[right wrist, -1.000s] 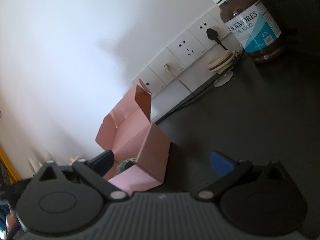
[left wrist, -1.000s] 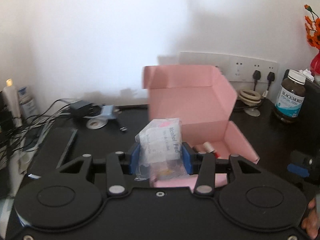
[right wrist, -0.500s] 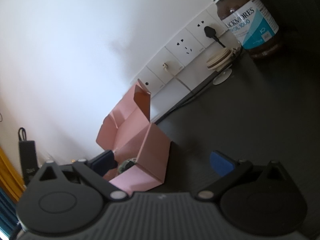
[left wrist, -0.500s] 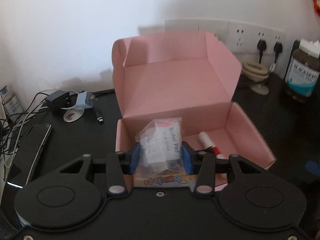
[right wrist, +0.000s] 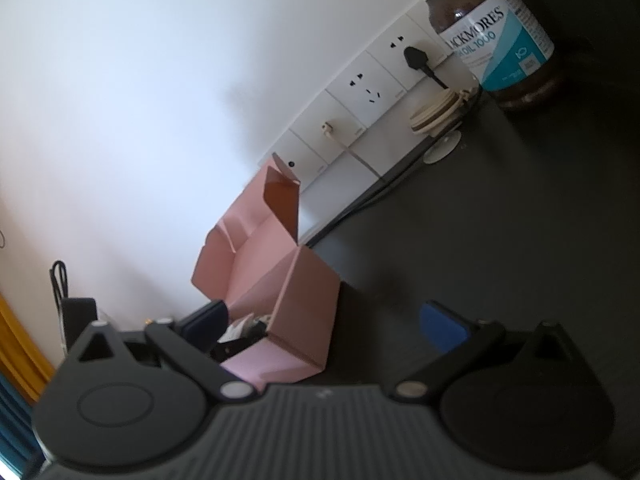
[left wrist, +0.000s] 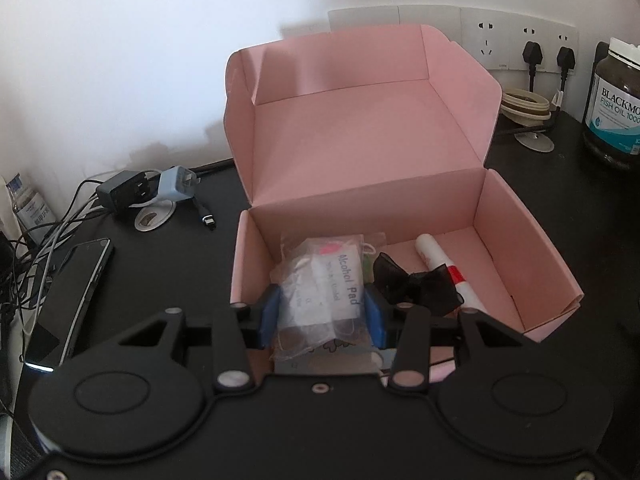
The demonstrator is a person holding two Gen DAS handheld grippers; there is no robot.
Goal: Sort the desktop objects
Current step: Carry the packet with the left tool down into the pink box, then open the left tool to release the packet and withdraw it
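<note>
Left wrist view, progress: the left tool (left wrist: 322,314) had its blue pads pressed on a clear plastic bag of alcohol pads (left wrist: 320,292), held over the near left part of the open pink cardboard box (left wrist: 360,152); the bag was not yet let go.
Left wrist view, already sorted: a white marker with a red band (left wrist: 440,266) and a black ribbon bow (left wrist: 416,284) lay in the box.
Left wrist view, left out: a black phone (left wrist: 76,288) and chargers (left wrist: 148,190) lay on the black desk (left wrist: 560,208).
Left wrist view, bag: crinkled, see-through, soft, a white printed label facing up.
Right wrist view, right tool (right wrist: 324,320): jaws wide apart, holding nothing, just beside the box (right wrist: 280,292).
Right wrist view, left out: a brown fish-oil bottle (right wrist: 492,36) stood well apart.
</note>
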